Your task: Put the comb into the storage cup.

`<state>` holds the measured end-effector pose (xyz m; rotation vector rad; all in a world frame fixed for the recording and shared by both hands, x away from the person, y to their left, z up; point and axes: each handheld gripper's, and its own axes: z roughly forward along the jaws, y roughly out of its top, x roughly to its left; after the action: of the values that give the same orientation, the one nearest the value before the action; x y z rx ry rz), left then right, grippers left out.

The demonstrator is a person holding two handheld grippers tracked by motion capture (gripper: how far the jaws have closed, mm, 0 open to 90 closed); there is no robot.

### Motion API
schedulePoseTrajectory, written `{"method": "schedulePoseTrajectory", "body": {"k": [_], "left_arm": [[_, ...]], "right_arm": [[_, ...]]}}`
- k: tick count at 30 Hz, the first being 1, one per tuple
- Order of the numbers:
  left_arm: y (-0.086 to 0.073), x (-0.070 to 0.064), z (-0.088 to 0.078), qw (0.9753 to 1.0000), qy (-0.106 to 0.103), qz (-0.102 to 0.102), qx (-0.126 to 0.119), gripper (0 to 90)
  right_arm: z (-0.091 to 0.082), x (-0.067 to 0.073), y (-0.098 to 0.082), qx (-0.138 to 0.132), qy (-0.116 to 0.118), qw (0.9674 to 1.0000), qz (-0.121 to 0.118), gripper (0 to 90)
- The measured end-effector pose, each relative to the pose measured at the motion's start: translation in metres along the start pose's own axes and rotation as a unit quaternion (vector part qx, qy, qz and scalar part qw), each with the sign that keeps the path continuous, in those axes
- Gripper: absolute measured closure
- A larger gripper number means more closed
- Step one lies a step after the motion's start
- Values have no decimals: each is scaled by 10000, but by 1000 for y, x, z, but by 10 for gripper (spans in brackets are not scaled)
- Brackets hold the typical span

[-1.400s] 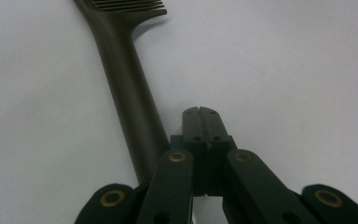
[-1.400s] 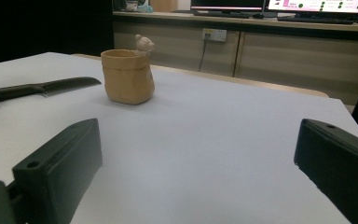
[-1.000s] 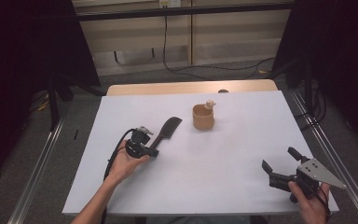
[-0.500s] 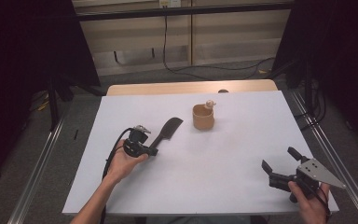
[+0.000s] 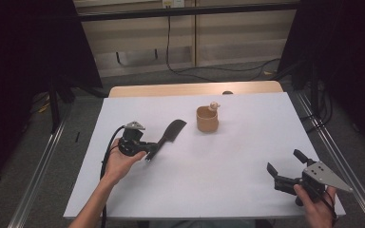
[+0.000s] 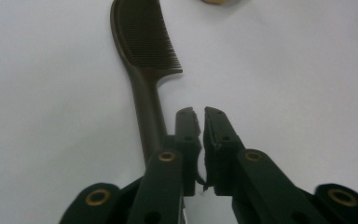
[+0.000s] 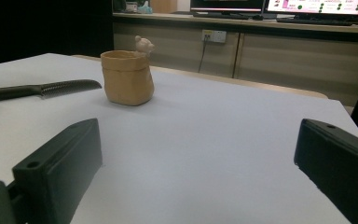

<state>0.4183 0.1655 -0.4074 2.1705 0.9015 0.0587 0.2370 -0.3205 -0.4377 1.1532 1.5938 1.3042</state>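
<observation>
A dark brown comb lies flat on the white table, left of centre, teeth end pointing toward a tan cup. My left gripper rests at the comb's handle end. In the left gripper view the comb runs along the outer side of one jaw and slips under it. My left gripper has just been opening; its jaws stand a narrow crack apart with nothing between them. My right gripper sits wide open and empty at the near right corner, and the right gripper faces the comb.
The tan cup, with a small bear figure on its rim, stands upright past the table's middle. A wooden strip borders the table's far edge. Metal rails run along both sides of the table.
</observation>
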Motion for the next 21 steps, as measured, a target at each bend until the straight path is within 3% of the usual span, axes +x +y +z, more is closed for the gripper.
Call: {"method": "schedulePoseTrajectory", "body": {"k": [6, 9, 14, 18, 21], "left_arm": [[2, -2, -5, 9998, 24, 54, -163, 690], [2, 0, -8, 9996, -34, -38, -293, 598], [2, 3, -11, 9992, 179, -127, -327, 423], [4, 4, -12, 9986, 339, -157, -368, 205], [4, 2, -11, 9978, 555, -139, -333, 99]], "right_arm": [[0, 0, 0, -6, -6, 10000, -11, 2], [0, 0, 0, -3, -6, 10000, 0, 2], [0, 0, 0, -11, -6, 10000, 31, 2], [0, 0, 0, -15, 3, 10000, 9, 2], [0, 0, 0, -14, 3, 10000, 17, 2]]}}
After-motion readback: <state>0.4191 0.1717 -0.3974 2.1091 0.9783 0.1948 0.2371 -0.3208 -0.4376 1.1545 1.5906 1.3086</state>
